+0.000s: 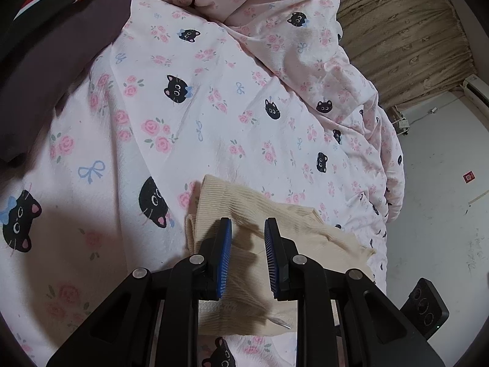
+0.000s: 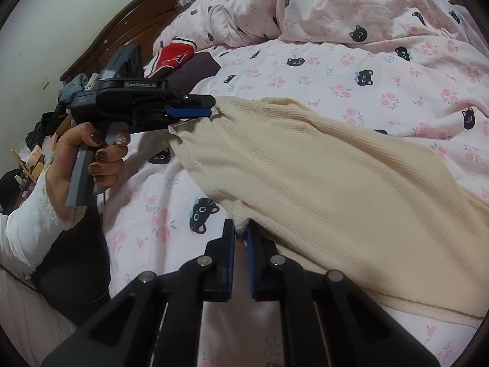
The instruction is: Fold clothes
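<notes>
A cream ribbed garment [image 2: 336,168] lies spread across the pink cat-print bedsheet [image 2: 321,70]. In the right wrist view, a hand holds my left gripper [image 2: 211,113] level, shut on the garment's far left corner. In the left wrist view the same cream cloth [image 1: 244,208] runs between the blue pads of the left gripper [image 1: 247,234], which are narrow around it. My right gripper [image 2: 240,229] is nearly closed, and its tips pinch the garment's near corner. The part of the garment under the right gripper is hidden.
A bunched pink duvet [image 2: 336,6] fills the far side of the bed. A red garment [image 2: 174,55] and a dark one [image 2: 198,67] lie near the wooden headboard [image 2: 128,18]. The bed's edge drops to a grey floor [image 1: 443,214] on the right.
</notes>
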Available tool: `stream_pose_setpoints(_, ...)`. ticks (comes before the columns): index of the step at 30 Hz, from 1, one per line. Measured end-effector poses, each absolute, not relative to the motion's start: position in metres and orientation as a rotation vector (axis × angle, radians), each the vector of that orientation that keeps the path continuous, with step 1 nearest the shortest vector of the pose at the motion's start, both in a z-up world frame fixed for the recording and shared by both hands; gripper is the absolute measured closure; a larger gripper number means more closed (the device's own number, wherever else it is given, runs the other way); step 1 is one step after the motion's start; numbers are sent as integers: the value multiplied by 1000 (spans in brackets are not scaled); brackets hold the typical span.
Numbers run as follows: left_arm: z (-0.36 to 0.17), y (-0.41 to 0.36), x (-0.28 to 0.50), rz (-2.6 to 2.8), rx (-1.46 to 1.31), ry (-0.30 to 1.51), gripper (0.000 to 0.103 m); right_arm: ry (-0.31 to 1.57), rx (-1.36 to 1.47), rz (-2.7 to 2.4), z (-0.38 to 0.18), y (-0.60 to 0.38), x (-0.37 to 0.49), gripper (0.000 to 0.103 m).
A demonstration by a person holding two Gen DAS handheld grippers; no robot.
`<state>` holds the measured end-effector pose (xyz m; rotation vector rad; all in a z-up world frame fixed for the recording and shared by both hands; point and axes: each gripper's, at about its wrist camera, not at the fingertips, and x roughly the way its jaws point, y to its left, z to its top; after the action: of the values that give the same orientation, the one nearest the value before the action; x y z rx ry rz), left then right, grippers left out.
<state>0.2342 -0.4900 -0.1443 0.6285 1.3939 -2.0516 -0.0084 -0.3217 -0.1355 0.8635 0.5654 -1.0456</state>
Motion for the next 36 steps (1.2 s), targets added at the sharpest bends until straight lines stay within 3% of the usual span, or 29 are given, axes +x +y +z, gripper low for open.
stream_pose_setpoints(6, -142, -487, 233, -2045, 669, 1345, 84, 626, 841, -961, -130, -309, 1, 100)
stream_pose_setpoints(22, -140, -484, 234, -2063, 672, 1315, 84, 727, 901, -921, -159, -310, 6, 99)
stream_pose_setpoints(24, -135, -481, 234, -2076, 656, 1301, 84, 715, 904, -917, -155, -307, 4, 97)
stream_pose_setpoints(29, -106, -462, 226, -2210, 594, 1158, 84, 603, 872, -979, -123, -287, -33, 69)
stream_pose_setpoints(36, -97, -410, 172, -2481, 708, 1096, 84, 424, 827, -1449, -87, -253, -145, 68)
